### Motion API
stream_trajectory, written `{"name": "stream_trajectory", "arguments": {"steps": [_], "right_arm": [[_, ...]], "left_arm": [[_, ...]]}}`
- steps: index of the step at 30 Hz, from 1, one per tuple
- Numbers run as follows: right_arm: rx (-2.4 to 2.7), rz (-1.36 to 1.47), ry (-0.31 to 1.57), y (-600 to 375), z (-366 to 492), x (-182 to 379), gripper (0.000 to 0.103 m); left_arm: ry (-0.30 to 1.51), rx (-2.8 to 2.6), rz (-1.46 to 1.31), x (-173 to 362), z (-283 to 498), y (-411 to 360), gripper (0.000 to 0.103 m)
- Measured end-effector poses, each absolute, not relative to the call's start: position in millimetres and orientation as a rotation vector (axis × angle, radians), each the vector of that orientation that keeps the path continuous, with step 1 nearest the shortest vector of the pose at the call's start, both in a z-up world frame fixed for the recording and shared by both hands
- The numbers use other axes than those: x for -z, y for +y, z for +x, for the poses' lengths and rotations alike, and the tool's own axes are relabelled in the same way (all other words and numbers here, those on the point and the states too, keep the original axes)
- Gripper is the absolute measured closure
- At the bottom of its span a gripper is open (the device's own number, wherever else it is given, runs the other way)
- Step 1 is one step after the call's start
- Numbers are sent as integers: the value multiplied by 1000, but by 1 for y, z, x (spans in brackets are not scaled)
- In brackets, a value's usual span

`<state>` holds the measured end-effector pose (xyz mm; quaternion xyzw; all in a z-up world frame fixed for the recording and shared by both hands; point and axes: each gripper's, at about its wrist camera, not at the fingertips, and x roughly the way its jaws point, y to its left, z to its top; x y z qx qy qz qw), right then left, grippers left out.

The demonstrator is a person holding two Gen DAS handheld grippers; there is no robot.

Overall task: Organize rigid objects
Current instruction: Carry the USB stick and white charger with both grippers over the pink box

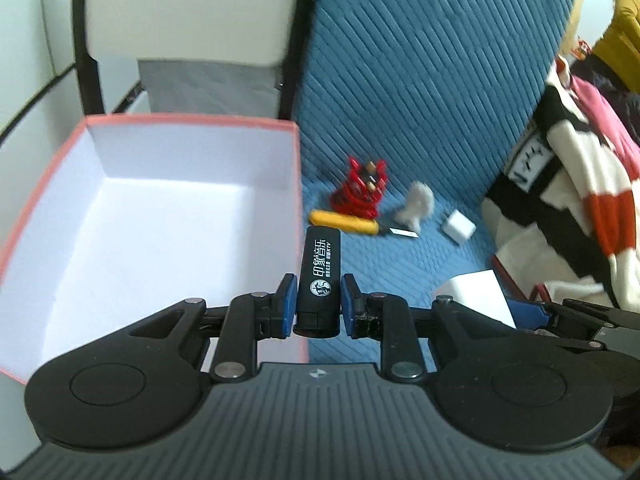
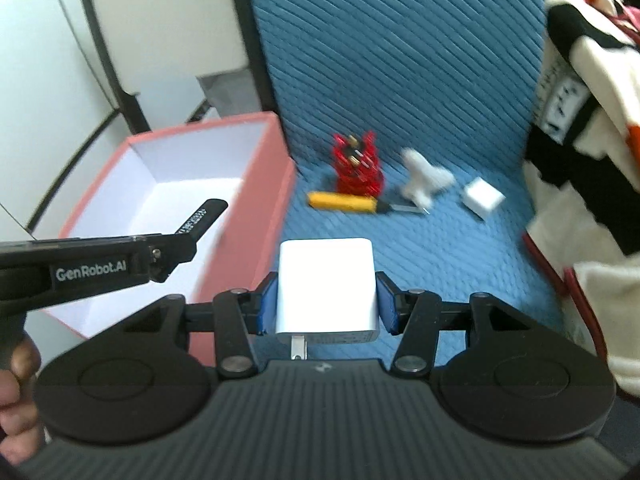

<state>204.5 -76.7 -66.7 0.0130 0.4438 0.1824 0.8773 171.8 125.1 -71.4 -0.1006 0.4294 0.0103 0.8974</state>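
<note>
Black rectangular lighter with white printed lettering sits clamped between the blue pads of my left gripper, jaws narrow, its free end pointing up and away, raised over the right wall of the pink cardboard box with the white interior. White plastic plug-in charger block is pinched between the blue pads of my right gripper, jaws at a moderate width, its metal prongs facing back toward the camera. I see both held above the blue quilted fabric surface. The box stands open at the left edge of that surface, and I see nothing inside it. Further back on the fabric lie a red plastic bit holder with dark bits, just in front of it a yellow-handled screwdriver with a black collar, to the right a fuzzy white-grey object whose kind I cannot tell through the blur, and beyond that a small white cube-shaped adapter. A striped blanket in white, black and orange-red is bunched along the right edge. In the right wrist view a hand grips the left gripper's handle.
</note>
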Motion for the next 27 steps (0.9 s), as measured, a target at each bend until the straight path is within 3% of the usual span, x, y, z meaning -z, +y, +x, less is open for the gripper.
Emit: {"name": "stream_trajectory", "arguments": {"steps": [13,27], "right_arm": [[-492,11,877,14,205,35,49],[-591,-45,983,96,202,69,49]], "left_arm": [[857,-97,-200,34,161,218,76],[959,-191,-227,75,149,309,76]]}}
